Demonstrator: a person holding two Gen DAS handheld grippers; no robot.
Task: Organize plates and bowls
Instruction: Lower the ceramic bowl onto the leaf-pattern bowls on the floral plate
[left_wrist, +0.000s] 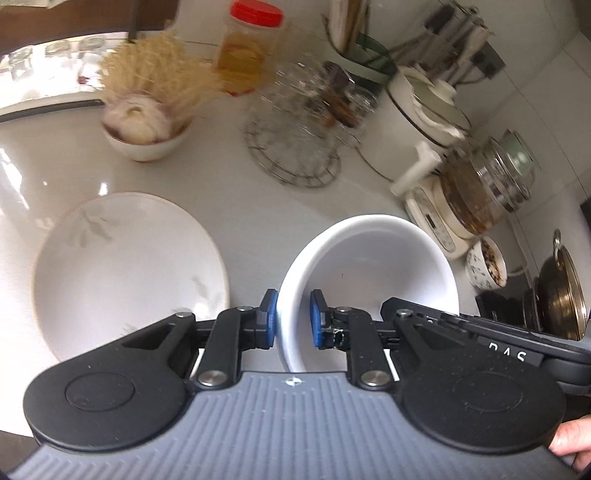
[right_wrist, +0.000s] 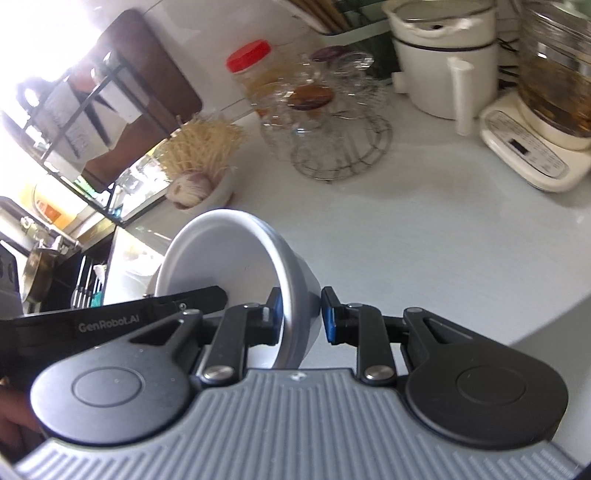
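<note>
Both grippers hold the same white bowl (left_wrist: 373, 266), lifted and tilted above the white counter. My left gripper (left_wrist: 293, 319) is shut on the bowl's near rim, one blue pad outside and one inside. My right gripper (right_wrist: 301, 315) is shut on the opposite rim of the bowl (right_wrist: 229, 254); the other gripper's black arm (right_wrist: 110, 314) shows at its left. A large white plate with a faint leaf print (left_wrist: 129, 269) lies flat on the counter to the left of the bowl.
A small bowl of garlic with a straw brush (left_wrist: 147, 122), a red-capped jar (left_wrist: 251, 48), glasses on a wire rack (left_wrist: 299, 129), a white pot (left_wrist: 417, 122), a glass kettle on its base (left_wrist: 476, 192), a patterned cup (left_wrist: 485, 266) and a metal pot (left_wrist: 561, 291) stand around.
</note>
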